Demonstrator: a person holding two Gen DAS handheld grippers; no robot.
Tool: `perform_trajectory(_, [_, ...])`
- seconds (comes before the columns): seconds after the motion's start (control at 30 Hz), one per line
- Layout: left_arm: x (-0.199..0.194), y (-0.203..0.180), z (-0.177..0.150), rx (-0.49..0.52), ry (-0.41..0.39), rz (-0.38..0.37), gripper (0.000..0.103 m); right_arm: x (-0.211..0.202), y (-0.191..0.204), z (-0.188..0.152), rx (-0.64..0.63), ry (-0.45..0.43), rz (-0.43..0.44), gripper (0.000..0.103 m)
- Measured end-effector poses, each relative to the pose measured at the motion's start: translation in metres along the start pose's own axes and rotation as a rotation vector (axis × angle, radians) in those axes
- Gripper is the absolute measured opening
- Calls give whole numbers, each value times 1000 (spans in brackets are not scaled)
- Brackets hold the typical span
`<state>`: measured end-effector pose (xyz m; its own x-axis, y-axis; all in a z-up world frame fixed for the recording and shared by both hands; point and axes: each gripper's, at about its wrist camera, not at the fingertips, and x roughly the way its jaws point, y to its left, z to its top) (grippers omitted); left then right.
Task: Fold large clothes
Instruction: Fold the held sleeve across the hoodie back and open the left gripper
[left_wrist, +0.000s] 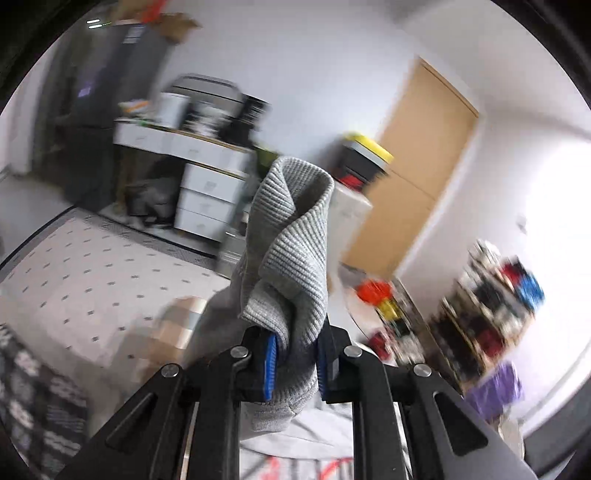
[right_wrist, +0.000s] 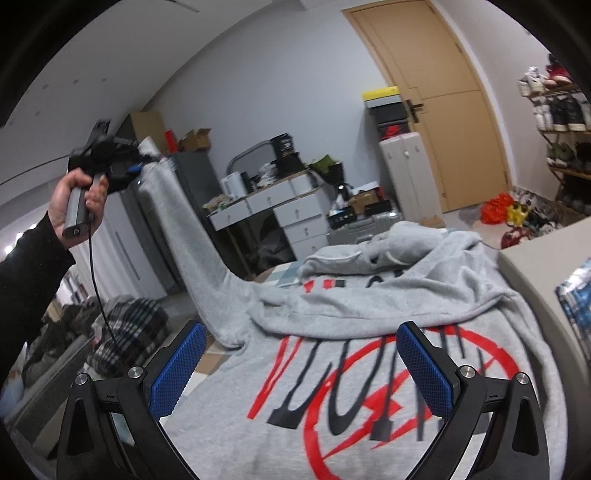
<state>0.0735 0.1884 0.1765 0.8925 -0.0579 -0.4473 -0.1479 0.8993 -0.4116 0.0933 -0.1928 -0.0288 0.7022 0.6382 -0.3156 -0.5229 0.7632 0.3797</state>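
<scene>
A grey hoodie with a red and black print lies spread on the bed. My left gripper is shut on the ribbed cuff of its sleeve and holds it up high. In the right wrist view the left gripper sits at the upper left, and the sleeve hangs stretched from it down to the hoodie's body. My right gripper is open and empty, just above the printed front.
A patterned bed cover lies under the hoodie. A plaid garment lies at the left. A desk with white drawers, a wooden door, a shoe rack and a beige box stand around.
</scene>
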Motion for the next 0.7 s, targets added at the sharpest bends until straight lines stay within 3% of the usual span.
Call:
perform_trajectory(0.23, [89, -86, -50, 126, 197, -151, 11, -14, -44, 13, 128, -30, -103, 103])
perform_trajectory(0.4, [156, -118, -102, 140, 339, -191, 11, -34, -83, 18, 255, -73, -205, 103])
perform_trajectory(0.5, [201, -124, -136, 131, 422, -204, 11, -63, -104, 22, 338, -170, -197, 103])
perform_trajectory(0.7, [273, -128, -215, 138, 610, -195, 11, -101, -109, 29, 317, -336, -207, 103])
